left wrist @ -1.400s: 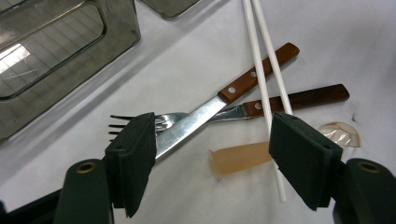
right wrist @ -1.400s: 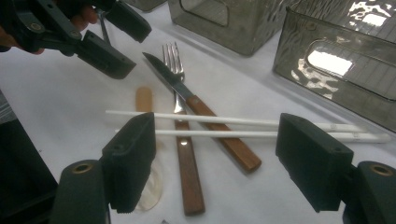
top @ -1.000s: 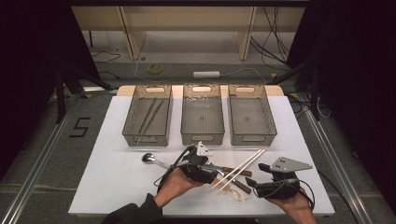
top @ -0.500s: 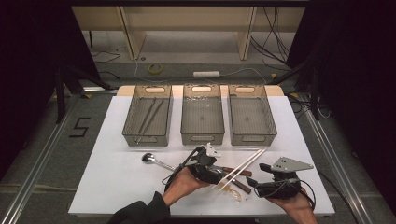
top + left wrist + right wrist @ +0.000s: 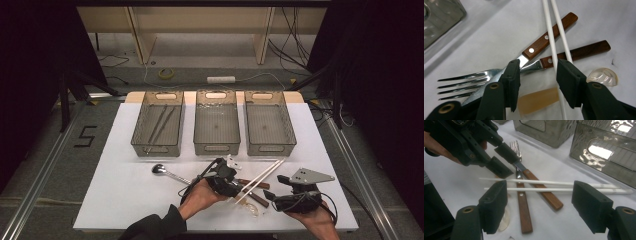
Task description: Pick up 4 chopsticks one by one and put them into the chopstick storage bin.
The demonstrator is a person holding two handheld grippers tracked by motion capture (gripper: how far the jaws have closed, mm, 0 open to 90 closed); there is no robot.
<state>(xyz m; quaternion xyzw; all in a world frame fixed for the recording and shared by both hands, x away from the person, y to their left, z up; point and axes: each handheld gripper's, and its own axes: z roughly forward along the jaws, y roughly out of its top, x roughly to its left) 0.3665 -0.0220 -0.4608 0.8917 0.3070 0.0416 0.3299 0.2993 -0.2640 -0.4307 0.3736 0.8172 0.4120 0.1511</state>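
Note:
A wooden-handled fork and knife lie crossed on the white table. Two white chopsticks rest over their handles. My left gripper is open and low over this pile, one jaw over the knife blade, the other over a chopstick. A pale amber piece lies between the jaws. In the right gripper view the left gripper sits over the fork. My right gripper is open wide, facing the chopsticks and both handles. From above, the left gripper and right gripper flank the chopsticks.
Three grey bins stand in a row at the back: left bin holds dark sticks, middle bin and right bin. A metal spoon lies left of the pile. A clear plastic bowl shape lies by the fork handle.
My left gripper has moved right, from beside the spoon onto the pile of cutlery, and now sits low over it. The right gripper has stayed in place.

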